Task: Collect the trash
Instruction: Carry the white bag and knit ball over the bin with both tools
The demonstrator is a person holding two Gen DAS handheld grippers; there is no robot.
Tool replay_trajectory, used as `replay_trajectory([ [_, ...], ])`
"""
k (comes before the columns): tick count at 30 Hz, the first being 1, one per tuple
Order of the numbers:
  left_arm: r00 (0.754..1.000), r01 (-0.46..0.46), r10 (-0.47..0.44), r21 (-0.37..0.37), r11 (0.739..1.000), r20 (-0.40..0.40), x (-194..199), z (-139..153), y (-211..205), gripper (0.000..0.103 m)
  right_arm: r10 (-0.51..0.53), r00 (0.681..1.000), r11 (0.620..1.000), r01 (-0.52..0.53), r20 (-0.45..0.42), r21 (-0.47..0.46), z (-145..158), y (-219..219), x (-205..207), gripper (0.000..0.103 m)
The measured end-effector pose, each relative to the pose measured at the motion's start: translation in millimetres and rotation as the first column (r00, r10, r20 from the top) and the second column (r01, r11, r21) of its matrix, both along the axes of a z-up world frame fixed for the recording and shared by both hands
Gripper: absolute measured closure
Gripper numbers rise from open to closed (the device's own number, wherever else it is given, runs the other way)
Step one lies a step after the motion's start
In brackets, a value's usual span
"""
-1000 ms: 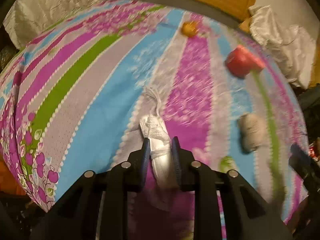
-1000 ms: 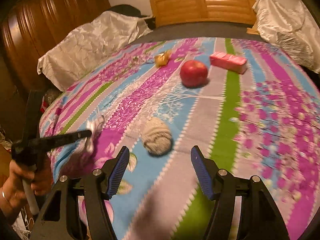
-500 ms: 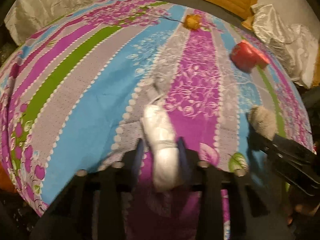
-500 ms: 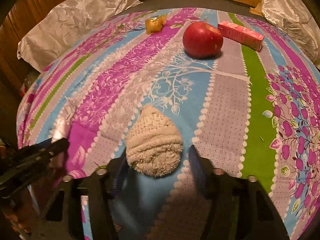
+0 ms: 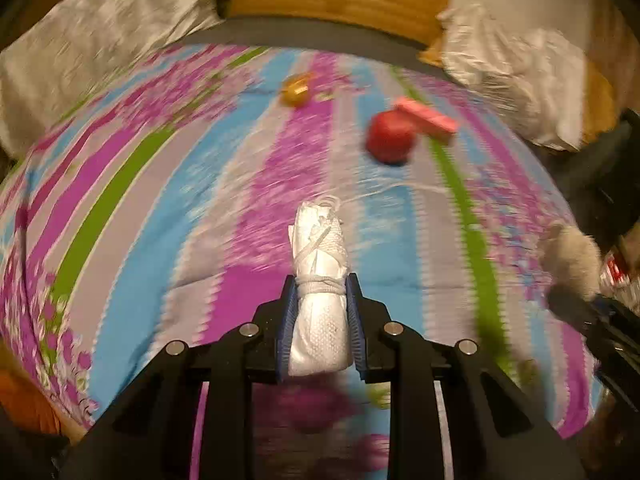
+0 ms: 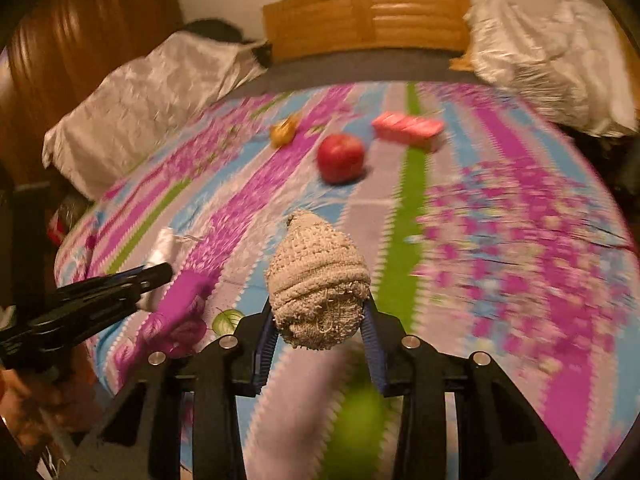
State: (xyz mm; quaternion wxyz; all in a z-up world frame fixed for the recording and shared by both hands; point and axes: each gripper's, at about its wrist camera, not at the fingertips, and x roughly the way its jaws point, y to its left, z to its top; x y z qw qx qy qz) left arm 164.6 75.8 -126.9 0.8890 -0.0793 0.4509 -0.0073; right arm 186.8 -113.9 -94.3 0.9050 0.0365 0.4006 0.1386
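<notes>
Left tongs (image 5: pixel 320 320) clamped on tied white bundle (image 5: pixel 319 280), right tongs (image 6: pixel 318 328) clamped on beige knit wad (image 6: pixel 318 284), both lifted over near bed (image 6: pixel 500 240). Risk: soft wad slipping out under fast swing.

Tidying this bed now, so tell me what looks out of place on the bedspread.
A red apple, a pink carton and a crumpled yellow wrapper lie loose on the striped bedspread, odd for a bed. The white bundle and beige cloth ball are already gripped in the jaws.
</notes>
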Motion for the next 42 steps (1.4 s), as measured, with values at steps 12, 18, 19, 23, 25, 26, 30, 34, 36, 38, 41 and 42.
replay_trajectory([
  [12,0.885,0.43,-0.427,0.027,0.902,0.187,-27,85,-198,0.08,-0.395,0.905,0.917,0.399,0.158,0.006,108,-186,-138,0.063],
  [18,0.766,0.599,-0.589,0.046,0.799,0.258,-55,118,-299,0.08,-0.61,0.769,0.783,0.622,0.192,-0.005,130,-284,-223,0.063],
  [19,0.741,0.626,-0.615,0.053,0.778,0.27,-61,124,-317,0.08,-0.648,0.735,0.748,0.663,0.201,-0.014,134,-303,-240,0.063],
  [23,0.625,0.733,-0.718,0.086,0.675,0.307,-91,140,-390,0.08,-0.751,0.622,0.631,0.775,0.222,-0.037,144,-357,-296,0.063],
  [25,0.565,0.778,-0.762,0.105,0.62,0.315,-107,144,-423,0.08,-0.803,0.55,0.557,0.83,0.228,-0.04,147,-385,-330,0.063],
  [26,0.533,0.799,-0.785,0.116,0.59,0.317,-116,145,-440,0.08,-0.816,0.53,0.537,0.843,0.229,-0.038,147,-395,-342,0.063],
  [30,0.437,0.855,-0.844,0.147,0.497,0.309,-144,143,-490,0.08,-0.884,0.414,0.416,0.909,0.214,-0.041,138,-438,-399,0.062],
  [34,0.365,0.896,-0.887,0.153,0.418,0.282,-168,138,-537,0.08,-0.917,0.35,0.346,0.937,0.193,-0.056,125,-462,-426,0.062],
  [36,0.336,0.907,-0.901,0.165,0.388,0.273,-180,135,-555,0.08,-0.926,0.332,0.324,0.943,0.181,-0.072,117,-468,-425,0.062],
  [38,0.304,0.919,-0.918,0.175,0.353,0.256,-191,129,-572,0.08,-0.932,0.32,0.311,0.947,0.17,-0.08,109,-476,-430,0.062],
  [41,0.269,0.929,-0.938,0.198,0.312,0.218,-201,115,-590,0.08,-0.938,0.318,0.309,0.947,0.138,-0.086,95,-490,-426,0.062],
  [42,0.261,0.931,-0.944,0.205,0.302,0.203,-203,111,-596,0.08,-0.938,0.32,0.31,0.947,0.131,-0.088,91,-493,-424,0.062],
])
